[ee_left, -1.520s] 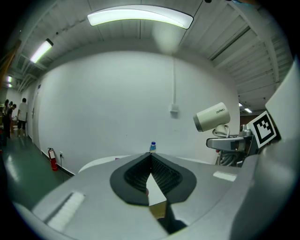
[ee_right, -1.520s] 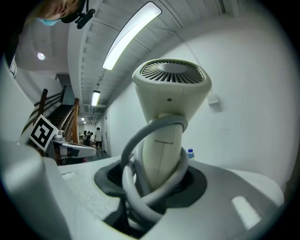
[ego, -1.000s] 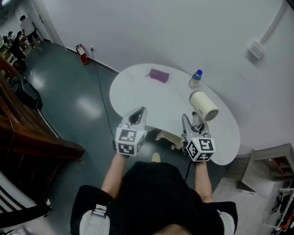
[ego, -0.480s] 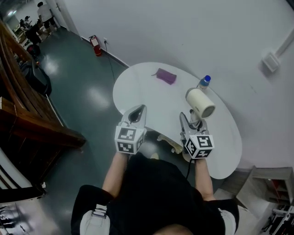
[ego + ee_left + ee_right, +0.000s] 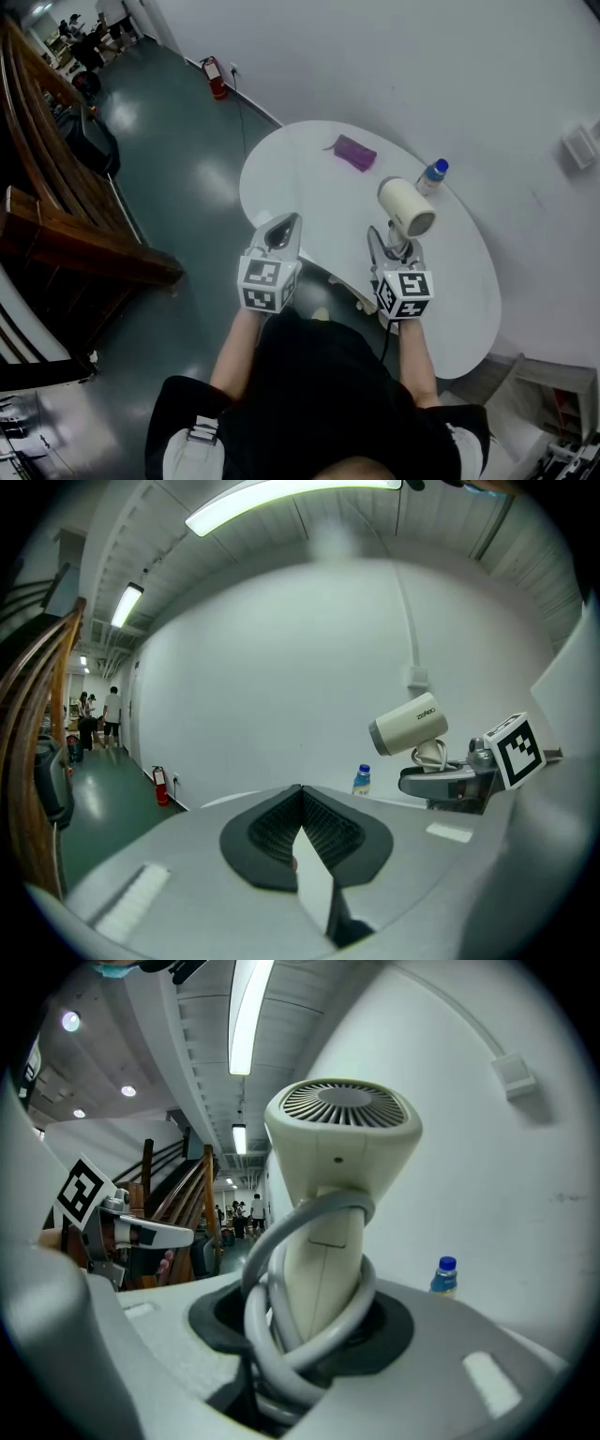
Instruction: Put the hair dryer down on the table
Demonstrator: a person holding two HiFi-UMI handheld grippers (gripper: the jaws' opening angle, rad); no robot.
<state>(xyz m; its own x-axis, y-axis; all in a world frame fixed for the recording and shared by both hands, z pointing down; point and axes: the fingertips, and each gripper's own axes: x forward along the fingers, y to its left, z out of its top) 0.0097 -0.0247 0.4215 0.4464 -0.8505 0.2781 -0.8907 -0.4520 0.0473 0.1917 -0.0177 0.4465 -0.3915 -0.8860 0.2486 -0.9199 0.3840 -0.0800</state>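
A cream hair dryer (image 5: 406, 206) stands upright in my right gripper (image 5: 394, 246), above the near part of the white oval table (image 5: 309, 187). The jaws are shut on its handle (image 5: 323, 1269), with the grey cord (image 5: 272, 1335) looped round the handle between them. Its vented rear end (image 5: 344, 1102) faces the right gripper view. In the left gripper view the hair dryer (image 5: 408, 724) shows at the right. My left gripper (image 5: 280, 232) hovers at the table's near left edge, jaws shut on nothing (image 5: 302, 799).
A purple pouch (image 5: 355, 152) lies on the far side of the table. A small bottle with a blue cap (image 5: 431, 175) stands near the wall. A red fire extinguisher (image 5: 215, 75) sits on the floor by the wall. Wooden stair rails (image 5: 56, 178) rise at the left.
Both grippers have moved forward over the table and sunk a little, the right one carrying the hair dryer. The head view has shifted, so the table sits further right.
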